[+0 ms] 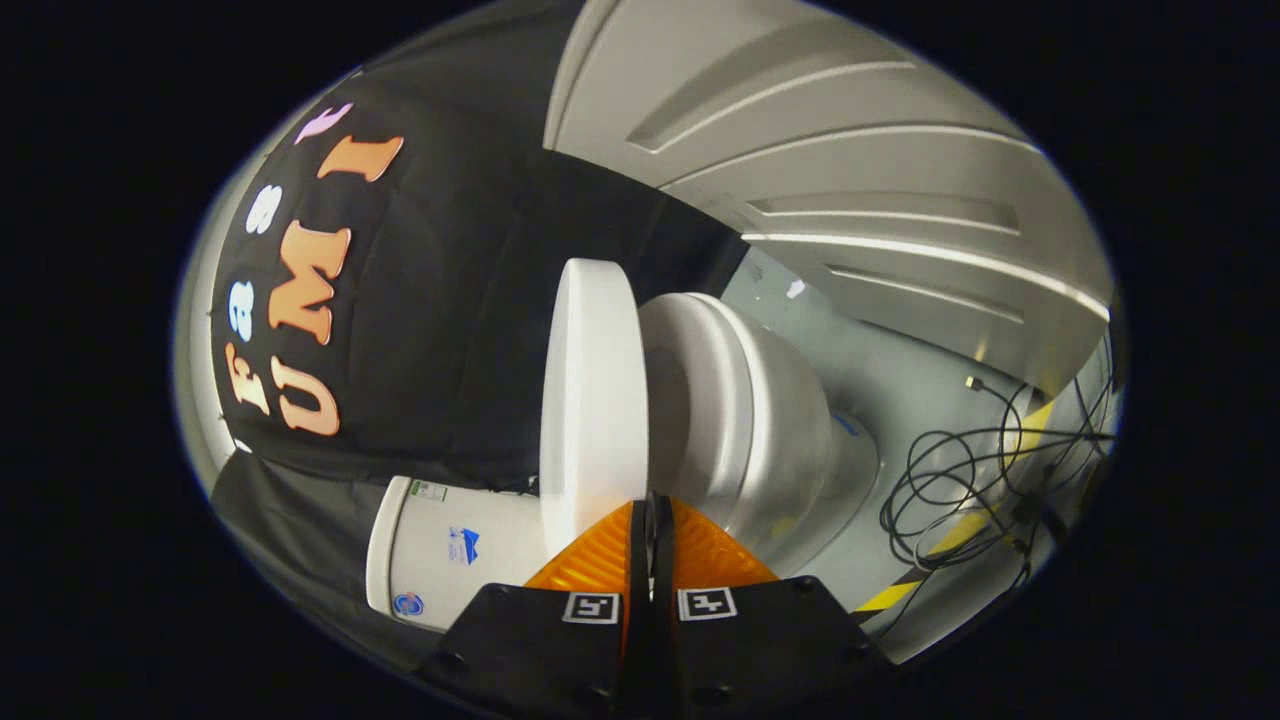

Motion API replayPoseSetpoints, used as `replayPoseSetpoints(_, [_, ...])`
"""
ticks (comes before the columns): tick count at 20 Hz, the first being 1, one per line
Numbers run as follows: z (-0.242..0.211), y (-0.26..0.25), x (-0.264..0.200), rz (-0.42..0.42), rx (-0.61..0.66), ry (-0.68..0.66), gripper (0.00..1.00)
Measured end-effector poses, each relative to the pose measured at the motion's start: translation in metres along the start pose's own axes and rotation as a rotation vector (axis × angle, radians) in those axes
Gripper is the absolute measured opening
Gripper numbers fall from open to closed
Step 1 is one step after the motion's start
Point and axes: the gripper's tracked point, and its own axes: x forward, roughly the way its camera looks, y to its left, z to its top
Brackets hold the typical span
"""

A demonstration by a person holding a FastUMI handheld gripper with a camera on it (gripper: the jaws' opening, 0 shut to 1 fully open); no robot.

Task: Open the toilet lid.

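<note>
The view is rolled on its side. The white toilet lid (pixel 590 400) shows edge-on as a thick disc, held a little apart from the seat and bowl (pixel 745 420), with a narrow wedge of gap between them. My gripper (pixel 650 512) is shut, its fingers pressed together with nothing between them. Their tips sit at the lid's rim, right where the gap between lid and seat begins. The white tank (pixel 440 550) lies just beyond the left finger, on the lid's far side from the bowl.
Black cables (pixel 960 480) lie tangled on the grey floor beyond the bowl, near a yellow-and-black stripe (pixel 900 590). A pale panelled wall (pixel 850 170) stands past the toilet. Black cloth hangs behind the tank.
</note>
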Motion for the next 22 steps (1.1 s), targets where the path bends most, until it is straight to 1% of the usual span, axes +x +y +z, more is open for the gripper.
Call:
replayPoseSetpoints(3, [0.012,0.021,0.001,-0.005,-0.084,-0.054,0.08])
replayPoseSetpoints(8, [0.014,0.045,-0.005,-0.048,-0.231,-0.092,0.08])
replayPoseSetpoints(10, [0.012,0.060,-0.008,-0.052,-0.295,-0.106,0.08])
replayPoseSetpoints(13, [0.011,0.081,-0.012,-0.083,-0.405,-0.146,0.08])
replayPoseSetpoints(15, [0.008,0.095,-0.016,-0.113,-0.502,-0.169,0.08])
replayPoseSetpoints(18, [0.002,0.121,-0.021,-0.115,-0.616,-0.204,0.08])
replayPoseSetpoints(19, [-0.001,0.127,-0.023,-0.115,-0.614,-0.205,0.08])
replayPoseSetpoints(20, [-0.004,0.138,-0.025,-0.095,-0.587,-0.211,0.08])
replayPoseSetpoints(21, [-0.007,0.149,-0.028,-0.069,-0.578,-0.215,0.08])
replayPoseSetpoints(22, [-0.007,0.155,-0.028,-0.059,-0.586,-0.225,0.08])
